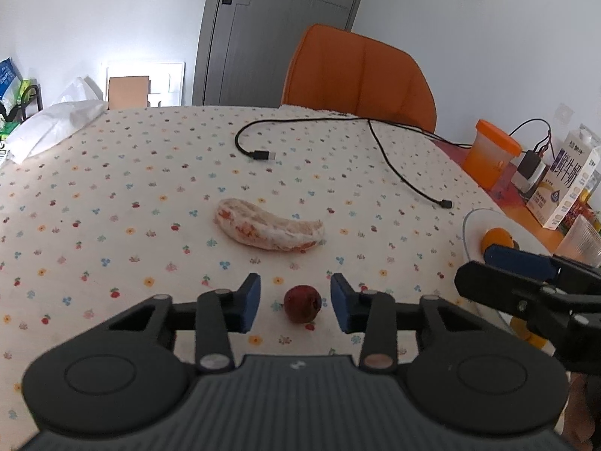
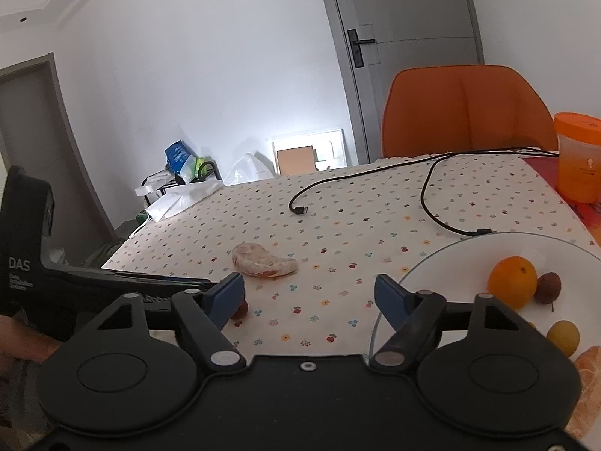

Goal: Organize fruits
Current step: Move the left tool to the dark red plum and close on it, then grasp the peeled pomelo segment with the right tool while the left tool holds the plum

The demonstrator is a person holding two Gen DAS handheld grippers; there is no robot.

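On the tablecloth, red fruit between open left gripper.

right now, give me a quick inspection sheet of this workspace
surface: table under a flower-print cloth; bare orange-red top at its right edge.
job's things: small red fruit on the cloth; peeled citrus piece beyond it; glass plate holds an orange, a dark red fruit, a yellow fruit and peeled segments.
clutter: orange-lidded tub, milk carton, white bag.
grippers: left gripper open, fingers either side of the red fruit; right gripper open, empty, beside the plate.
cables: two black leads, plugs loose on the cloth.
surroundings: orange chair, grey door.
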